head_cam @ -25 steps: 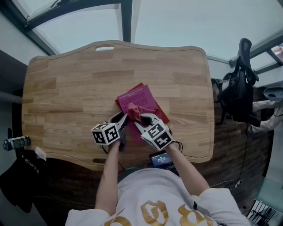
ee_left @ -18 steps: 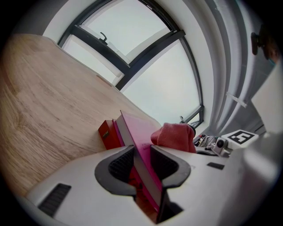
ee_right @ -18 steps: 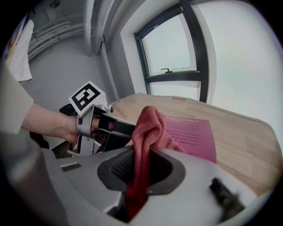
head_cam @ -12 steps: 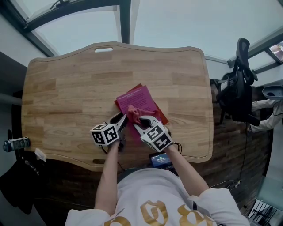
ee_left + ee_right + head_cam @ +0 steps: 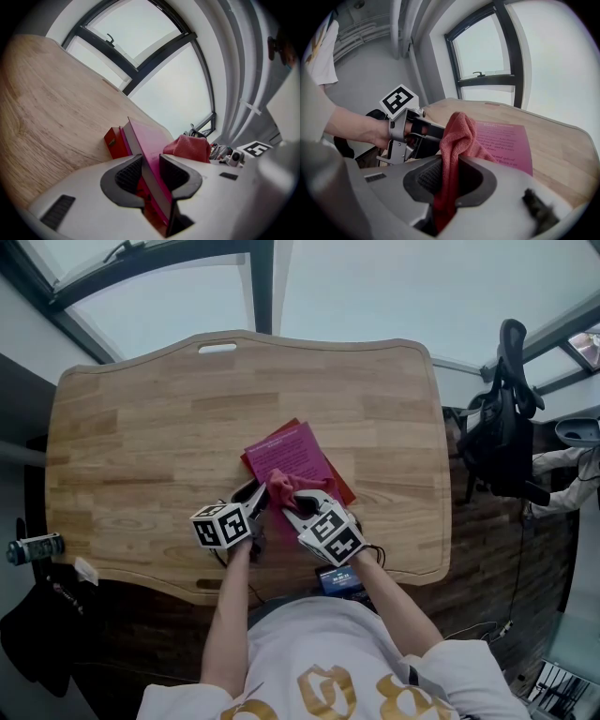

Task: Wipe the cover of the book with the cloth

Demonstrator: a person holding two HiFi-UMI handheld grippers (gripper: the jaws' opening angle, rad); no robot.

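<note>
1. Wooden worktop: light grain, rounded corners, a slot cut-out at the far edge, window glazing beyond.
2. Black office chair: off the right end of the worktop and apart from it.
3. Book: pink printed cover facing up, lying just right of the worktop's centre and toward the near edge, turned at an angle to the worktop's edges.
4. Darker red object: under the book, showing past its left and right edges. Nature not determinable.
5. Left hand-held gripper: set at the book's near left edge and closed onto it. Edge of the book between the two ribbed pads, pressed from each side.
6. Right hand-held gripper: just beside the left one, angled down toward the cover. Clamped on the cloth, with a fold running down between the pads.
7. Cloth: red-pink and bunched, rising out of the right jaws and draped onto the near part of the pink cover, close to the left hand-held gripper.
</note>
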